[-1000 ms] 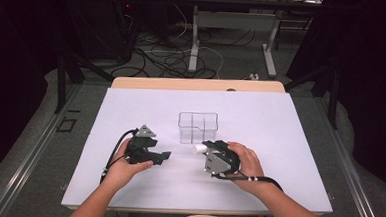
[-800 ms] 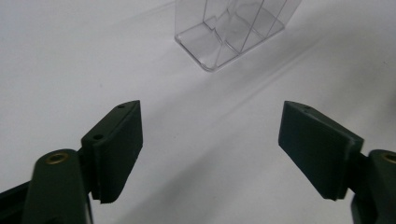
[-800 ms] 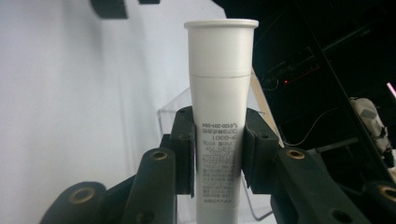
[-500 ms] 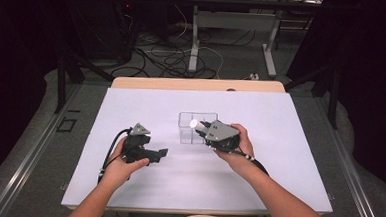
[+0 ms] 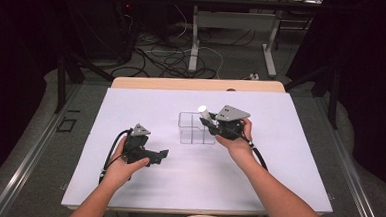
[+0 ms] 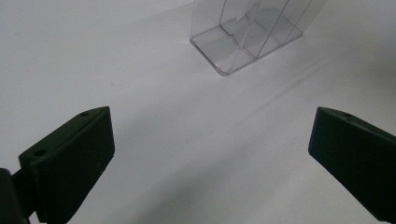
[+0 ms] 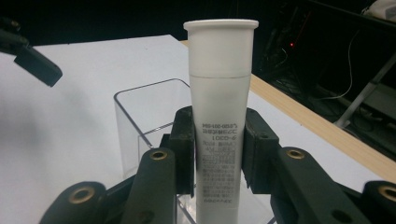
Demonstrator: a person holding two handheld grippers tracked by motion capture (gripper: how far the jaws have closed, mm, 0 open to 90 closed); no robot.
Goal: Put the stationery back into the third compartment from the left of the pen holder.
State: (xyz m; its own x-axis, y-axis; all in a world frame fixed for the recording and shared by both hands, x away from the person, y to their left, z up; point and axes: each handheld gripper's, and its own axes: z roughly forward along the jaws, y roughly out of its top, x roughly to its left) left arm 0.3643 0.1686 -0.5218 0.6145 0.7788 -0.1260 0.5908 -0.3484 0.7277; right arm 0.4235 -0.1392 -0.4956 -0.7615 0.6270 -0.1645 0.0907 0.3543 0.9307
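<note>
Here, the right gripper view shows a white tube (image 7: 220, 121) standing upright at the centre of the frame, its long axis running top to bottom, with the wider white cap at the top. Small grey print covers its lower body; the lettering appears upside down, and only fragments such as "9-0301" can be made out, with no brand name legible. The right gripper (image 7: 219, 154) is clamped on the tube, its two black pads pressing the printed section from left and right. Behind and below the tube sits a clear plastic divided box (image 7: 140, 126).

In the high view, the right gripper (image 5: 211, 123) holds the tube (image 5: 204, 112) near the centre of the frame, at the right edge of the clear box (image 5: 190, 129), cap end pointing toward the upper left. The left gripper (image 5: 159, 156) rests at the lower left on the white table (image 5: 146, 106). Its jaws have just been opening and now stand wide apart, with nothing between them.
</note>
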